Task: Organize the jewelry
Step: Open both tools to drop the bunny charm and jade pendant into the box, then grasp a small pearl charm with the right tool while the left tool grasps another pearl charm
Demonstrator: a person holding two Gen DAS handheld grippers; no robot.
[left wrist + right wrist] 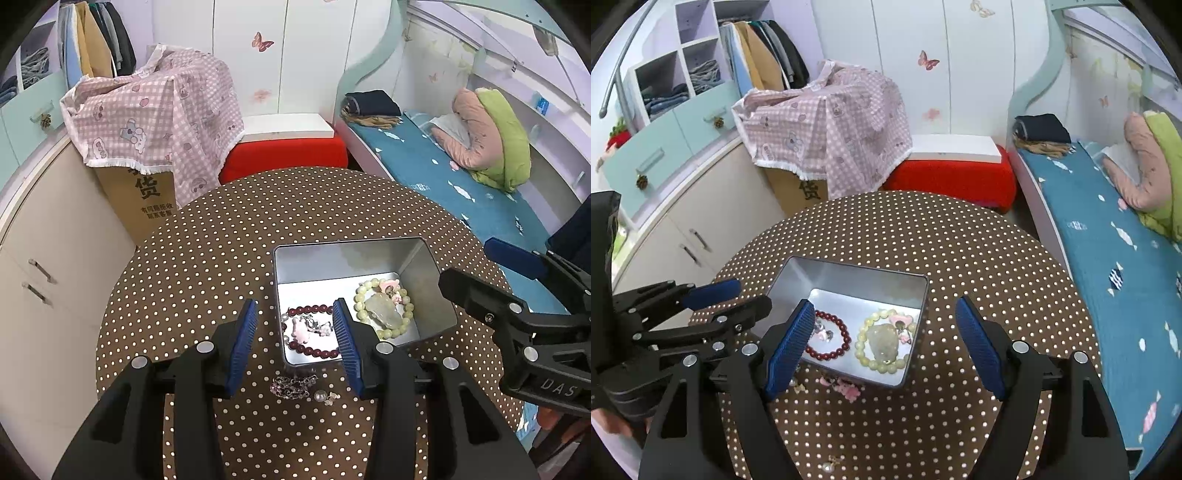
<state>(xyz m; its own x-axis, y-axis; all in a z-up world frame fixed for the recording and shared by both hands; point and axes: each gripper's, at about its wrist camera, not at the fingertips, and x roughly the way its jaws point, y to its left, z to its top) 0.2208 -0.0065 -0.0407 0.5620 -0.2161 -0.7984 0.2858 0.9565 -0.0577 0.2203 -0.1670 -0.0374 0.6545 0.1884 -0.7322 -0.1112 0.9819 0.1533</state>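
From the left wrist view, the left claw (299,343) hangs over the near edge of the metal tin (428,295) with its blue pads parted and nothing between them, so it is released. Inside the tin, a dark red bead bracelet (314,350) lies at the 9 o'clock side with small pink and silver charms (314,326) in its ring, and a pale green bead bracelet (384,306) with a translucent pendant lies at the 3 o'clock side. Just outside the tin, at its 6 o'clock, a small purplish chain piece (293,386) and a pearl earring (325,397) lie on the dotted tabletop (221,240). From the right wrist view, the right claw (886,347) stands wide apart and empty, straddling the tin (849,277) from the near side. The red bracelet (829,341) and the green one (882,343) sit side by side on the tin floor. On the tabletop (960,240) a pink charm piece (846,389) lies just beside the tin's near wall at 6 o'clock, and a pearl piece (829,466) sits further toward me. The left claw (713,299) shows at 9 o'clock. I would judge the job past halfway: two bracelets and some charms are stowed, a few small pieces remain outside.
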